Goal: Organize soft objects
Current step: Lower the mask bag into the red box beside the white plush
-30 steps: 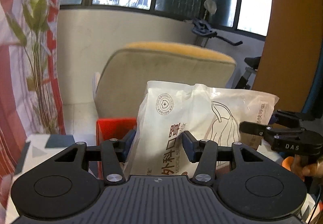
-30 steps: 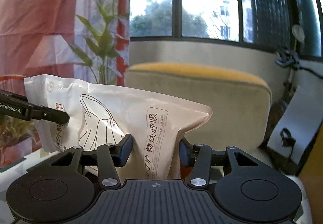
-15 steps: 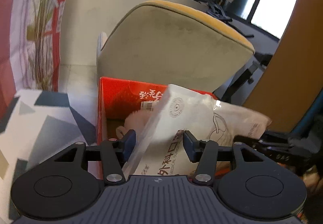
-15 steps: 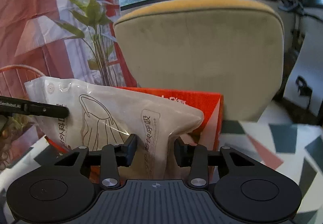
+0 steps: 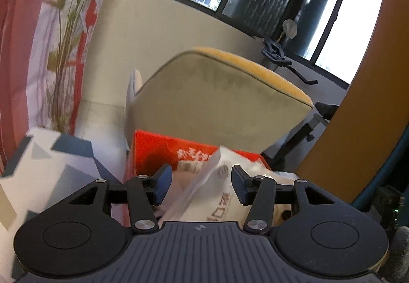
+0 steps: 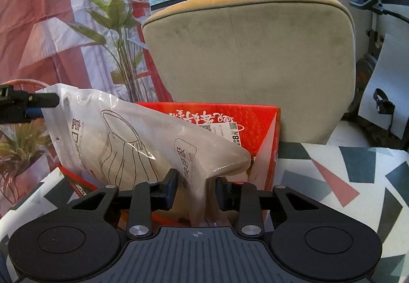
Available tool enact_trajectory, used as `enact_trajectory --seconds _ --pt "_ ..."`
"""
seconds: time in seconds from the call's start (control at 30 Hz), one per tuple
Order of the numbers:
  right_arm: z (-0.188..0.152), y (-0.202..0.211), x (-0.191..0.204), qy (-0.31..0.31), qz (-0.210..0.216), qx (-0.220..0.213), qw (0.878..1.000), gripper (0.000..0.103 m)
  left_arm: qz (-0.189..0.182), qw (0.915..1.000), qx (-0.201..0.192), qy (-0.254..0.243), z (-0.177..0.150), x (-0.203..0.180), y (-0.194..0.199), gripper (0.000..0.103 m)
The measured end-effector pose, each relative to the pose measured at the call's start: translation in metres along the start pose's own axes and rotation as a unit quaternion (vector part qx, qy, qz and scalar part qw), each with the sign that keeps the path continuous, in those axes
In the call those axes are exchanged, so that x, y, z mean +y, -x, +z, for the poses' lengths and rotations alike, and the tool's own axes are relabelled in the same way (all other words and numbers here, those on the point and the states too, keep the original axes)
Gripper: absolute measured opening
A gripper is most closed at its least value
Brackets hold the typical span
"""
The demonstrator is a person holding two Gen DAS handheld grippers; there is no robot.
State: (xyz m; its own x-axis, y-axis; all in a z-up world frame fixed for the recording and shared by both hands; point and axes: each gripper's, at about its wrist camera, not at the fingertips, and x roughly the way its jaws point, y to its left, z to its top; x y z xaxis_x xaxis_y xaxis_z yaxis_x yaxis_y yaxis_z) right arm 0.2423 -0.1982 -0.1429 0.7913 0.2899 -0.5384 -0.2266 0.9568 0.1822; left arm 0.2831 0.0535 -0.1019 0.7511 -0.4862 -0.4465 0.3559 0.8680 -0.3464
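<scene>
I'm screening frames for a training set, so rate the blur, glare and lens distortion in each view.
Left wrist view: motion-smeared, the mask bag and red box soft, windows blown out, fisheye bending the frames. Right wrist view: sharp, print on the bag legible, a small glint on its plastic, bright windows, curved edges.

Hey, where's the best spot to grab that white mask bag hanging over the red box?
Grip the mask bag at its flat sealed ends, one gripper from each side. It is limp and sags in the middle, so edges probably hold better than the puffy center above the red box.
</scene>
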Motion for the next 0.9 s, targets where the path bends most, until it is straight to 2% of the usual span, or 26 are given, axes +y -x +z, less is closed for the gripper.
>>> enact_trajectory --seconds 0.17,0.37,0.43,0.47,0.57,0.67,0.73,0.9 --pt "0.001 0.001 0.000 0.006 -0.002 0.002 1.000 0.027 0.002 0.9996 -0.028 -0.004 0.013 -0.008 0.006 0.054" --pt "0.001 0.001 0.001 0.010 0.001 0.004 1.000 0.027 0.022 0.9991 -0.002 -0.036 0.010 -0.023 -0.016 0.053" --pt "0.000 0.002 0.000 0.008 0.000 0.005 1.000 0.027 0.037 0.9984 0.015 -0.040 0.004 -0.026 -0.025 0.029" --pt "0.000 0.002 0.000 0.008 -0.001 0.005 1.000 0.026 0.050 0.9976 0.022 -0.042 0.002 -0.026 -0.028 0.024" --pt "-0.001 0.002 0.003 0.016 -0.008 0.012 1.000 0.026 0.057 0.9970 0.041 -0.033 -0.006 -0.020 -0.032 0.020" --pt "-0.001 0.003 0.001 0.024 0.002 0.020 1.000 0.029 0.054 0.9966 0.054 -0.029 -0.013 -0.009 -0.030 0.018" --pt "0.000 0.004 0.001 0.026 0.007 0.022 0.999 0.035 0.057 0.9959 0.064 -0.029 -0.016 -0.004 -0.030 0.018" --pt "0.004 0.012 -0.003 0.018 0.012 0.009 1.000 0.039 0.055 0.9950 0.077 -0.033 -0.021 0.001 -0.030 0.018"
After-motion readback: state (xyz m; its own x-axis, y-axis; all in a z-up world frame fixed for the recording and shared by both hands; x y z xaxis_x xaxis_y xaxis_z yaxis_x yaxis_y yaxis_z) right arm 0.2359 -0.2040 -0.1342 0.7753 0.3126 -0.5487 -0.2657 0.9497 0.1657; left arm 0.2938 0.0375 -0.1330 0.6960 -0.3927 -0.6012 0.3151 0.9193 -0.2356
